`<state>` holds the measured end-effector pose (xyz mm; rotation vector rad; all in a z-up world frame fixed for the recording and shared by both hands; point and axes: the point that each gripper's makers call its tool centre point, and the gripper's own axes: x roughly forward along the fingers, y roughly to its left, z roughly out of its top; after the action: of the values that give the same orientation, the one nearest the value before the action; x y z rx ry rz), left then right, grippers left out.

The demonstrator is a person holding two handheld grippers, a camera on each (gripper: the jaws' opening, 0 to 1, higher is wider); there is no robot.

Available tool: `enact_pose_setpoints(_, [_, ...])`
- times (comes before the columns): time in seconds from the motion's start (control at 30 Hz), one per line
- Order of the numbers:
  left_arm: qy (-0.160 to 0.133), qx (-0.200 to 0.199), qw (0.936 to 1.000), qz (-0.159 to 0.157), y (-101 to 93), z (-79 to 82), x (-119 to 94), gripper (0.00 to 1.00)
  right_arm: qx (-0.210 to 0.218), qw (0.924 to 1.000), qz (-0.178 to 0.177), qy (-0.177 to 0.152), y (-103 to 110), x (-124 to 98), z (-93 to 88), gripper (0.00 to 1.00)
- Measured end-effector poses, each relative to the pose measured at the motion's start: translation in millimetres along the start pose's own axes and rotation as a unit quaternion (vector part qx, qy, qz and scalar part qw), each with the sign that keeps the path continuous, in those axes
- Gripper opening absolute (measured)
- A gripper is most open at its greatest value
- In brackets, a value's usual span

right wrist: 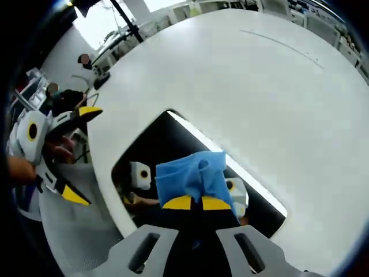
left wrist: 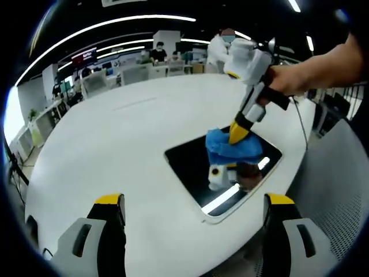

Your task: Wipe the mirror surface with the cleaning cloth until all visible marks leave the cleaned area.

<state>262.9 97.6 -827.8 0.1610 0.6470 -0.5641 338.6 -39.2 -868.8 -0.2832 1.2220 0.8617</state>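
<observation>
A dark rectangular mirror (left wrist: 190, 164) (right wrist: 150, 144) lies flat on the white table near its edge. A blue cleaning cloth (left wrist: 230, 149) (right wrist: 193, 176) rests bunched on the mirror. My right gripper (left wrist: 237, 134) (right wrist: 196, 203), held by a hand, is shut on the cloth and presses it onto the glass. My left gripper (left wrist: 193, 199) hovers open above the table's near edge, apart from the mirror, with nothing between its jaws; the left gripper (right wrist: 75, 153) also appears at the left of the right gripper view. Reflections of the gripper show in the mirror.
The white table (left wrist: 127, 133) (right wrist: 259, 81) spreads wide beyond the mirror. Desks, chairs and seated people (left wrist: 157, 53) stand in the office behind it. A grey floor (left wrist: 340, 184) lies past the table's edge.
</observation>
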Motion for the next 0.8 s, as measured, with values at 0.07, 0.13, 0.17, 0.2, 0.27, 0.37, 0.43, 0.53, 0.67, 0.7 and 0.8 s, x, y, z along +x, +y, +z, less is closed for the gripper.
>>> enact_pose_setpoints(0.07, [0.001, -0.002, 1.0000, 0.002, 1.2, -0.6, -0.4, 1.00, -0.001, 1.0000, -0.003, 0.000, -1.6, 0.0, 1.7, 0.00])
enact_pose_setpoints(0.13, [0.000, -0.001, 1.0000, -0.001, 0.4, -0.5, -0.1, 1.00, -0.001, 1.0000, -0.007, -0.001, -3.8, 0.1, 3.7, 0.00])
enact_pose_setpoints(0.17, [-0.001, -0.001, 1.0000, -0.002, 0.0, -0.2, 0.0, 1.00, -0.001, 1.0000, -0.010, -0.001, -5.3, 0.2, 5.1, 0.00])
enact_pose_setpoints(0.2, [-0.001, -0.003, 1.0000, -0.002, 0.0, -0.1, 0.0, 1.00, -0.003, 0.9999, -0.013, -0.003, -6.5, 0.3, 6.3, 0.00])
enact_pose_setpoints(0.27, [0.000, -0.005, 1.0000, 0.000, 0.9, -0.9, -0.2, 1.00, -0.001, 0.9998, -0.018, -0.006, -8.7, 0.5, 9.0, 0.00])
enact_pose_setpoints(0.37, [0.003, -0.001, 1.0000, -0.002, 0.2, -2.4, 0.0, 1.00, 0.005, 0.9997, -0.024, -0.010, -12.7, 1.6, 14.7, 0.00])
enact_pose_setpoints(0.43, [0.006, 0.001, 1.0000, -0.003, 0.5, -4.7, 0.3, 1.00, 0.007, 0.9995, -0.029, -0.011, -14.7, 2.8, 19.5, 0.00])
enact_pose_setpoints(0.53, [0.005, 0.002, 1.0000, 0.000, 2.3, -4.5, -0.4, 1.00, 0.010, 0.9994, -0.032, -0.009, -19.2, 5.4, 26.7, 0.00])
enact_pose_setpoints(0.67, [0.006, 0.000, 1.0000, 0.005, 5.2, -4.8, -1.1, 1.00, 0.006, 0.9996, -0.029, -0.002, -19.1, 5.5, 25.9, 0.00])
enact_pose_setpoints(0.7, [0.005, 0.002, 1.0000, 0.005, 5.0, -4.5, -1.1, 1.00, 0.004, 0.9996, -0.027, -0.003, -19.3, 5.5, 25.7, 0.00])
enact_pose_setpoints(0.8, [0.005, -0.006, 0.9999, 0.011, 7.8, -4.2, -1.6, 1.00, 0.009, 0.9996, -0.027, -0.006, -19.3, 5.5, 25.4, 0.00])
